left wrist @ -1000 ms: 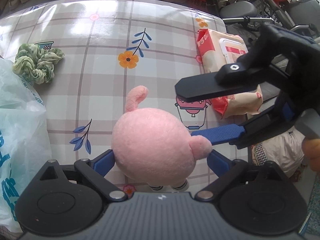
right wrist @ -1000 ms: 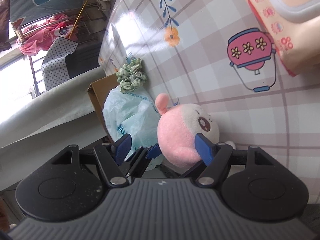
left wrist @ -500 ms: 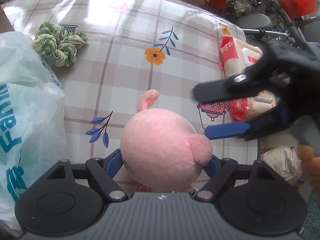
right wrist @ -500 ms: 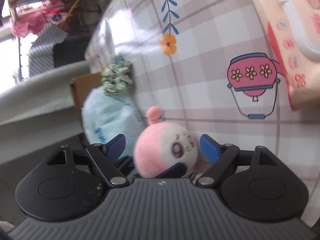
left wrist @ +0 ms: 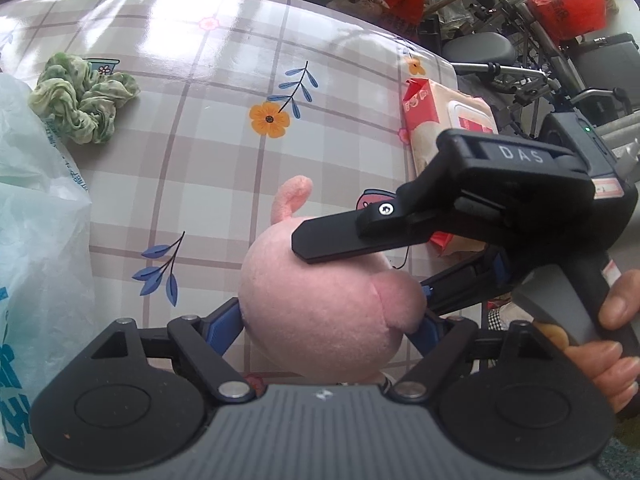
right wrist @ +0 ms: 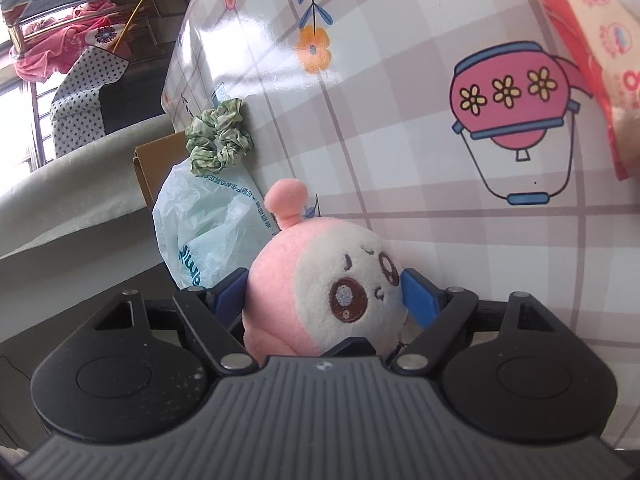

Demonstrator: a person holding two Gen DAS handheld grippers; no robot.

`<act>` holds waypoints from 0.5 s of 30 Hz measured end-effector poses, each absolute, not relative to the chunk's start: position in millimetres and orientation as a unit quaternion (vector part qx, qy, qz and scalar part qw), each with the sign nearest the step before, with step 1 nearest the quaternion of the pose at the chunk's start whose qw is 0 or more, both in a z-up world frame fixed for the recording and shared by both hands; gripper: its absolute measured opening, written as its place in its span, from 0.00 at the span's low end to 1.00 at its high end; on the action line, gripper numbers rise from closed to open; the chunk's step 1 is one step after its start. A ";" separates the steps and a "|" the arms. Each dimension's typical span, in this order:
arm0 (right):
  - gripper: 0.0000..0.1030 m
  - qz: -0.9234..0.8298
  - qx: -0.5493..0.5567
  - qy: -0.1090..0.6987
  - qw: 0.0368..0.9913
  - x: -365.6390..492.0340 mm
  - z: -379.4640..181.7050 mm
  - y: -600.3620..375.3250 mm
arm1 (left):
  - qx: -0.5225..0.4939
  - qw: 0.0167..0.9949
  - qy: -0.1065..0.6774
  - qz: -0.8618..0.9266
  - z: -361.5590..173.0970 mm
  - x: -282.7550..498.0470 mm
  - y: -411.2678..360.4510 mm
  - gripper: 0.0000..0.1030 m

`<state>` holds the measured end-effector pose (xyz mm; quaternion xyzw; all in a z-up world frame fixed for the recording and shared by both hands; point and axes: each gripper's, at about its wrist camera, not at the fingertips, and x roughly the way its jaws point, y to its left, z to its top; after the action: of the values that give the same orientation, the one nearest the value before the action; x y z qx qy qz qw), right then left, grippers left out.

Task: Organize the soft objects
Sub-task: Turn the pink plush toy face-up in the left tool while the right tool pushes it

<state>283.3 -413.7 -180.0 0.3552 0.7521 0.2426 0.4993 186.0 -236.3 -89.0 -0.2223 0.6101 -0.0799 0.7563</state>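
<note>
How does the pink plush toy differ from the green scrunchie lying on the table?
The pink plush toy is a smooth round ball with a stitched face; the green scrunchie is a crumpled, ruffled ring of mottled fabric. The toy looks far bulkier than the scrunchie. The toy sits between the fingers of both grippers, while the scrunchie lies untouched beside the plastic bag. Both are soft things and rest on the checked tablecloth.

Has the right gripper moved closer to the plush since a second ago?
Yes. In the left wrist view the right gripper now has its upper finger over the plush; earlier it hung beside it, nearer the wipes pack.
</note>
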 end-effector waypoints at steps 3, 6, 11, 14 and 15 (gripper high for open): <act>0.75 0.234 0.352 0.749 0.510 282.9 -177.3 -414.6 | -0.224 0.752 0.616 -0.078 -92.0 189.5 -236.7 0.86; 0.74 0.215 0.347 0.747 0.524 283.8 -173.3 -421.1 | -0.221 0.750 0.618 -0.080 -89.7 189.3 -236.9 0.88; 0.77 0.190 0.329 0.739 0.556 288.7 -159.9 -420.3 | -0.212 0.755 0.616 -0.073 -79.8 181.1 -230.8 0.89; 0.81 0.182 0.311 0.743 0.565 289.9 -158.6 -408.9 | -0.198 0.757 0.620 -0.060 -75.3 176.0 -226.5 0.89; 0.82 0.186 0.301 0.739 0.573 290.8 -156.6 -404.0 | -0.196 0.758 0.620 -0.056 -73.5 173.9 -224.1 0.89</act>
<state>290.8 -404.0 -156.6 0.3006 0.7395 0.1861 0.5729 173.9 -224.1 -73.5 -0.1962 0.6201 -0.0558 0.7575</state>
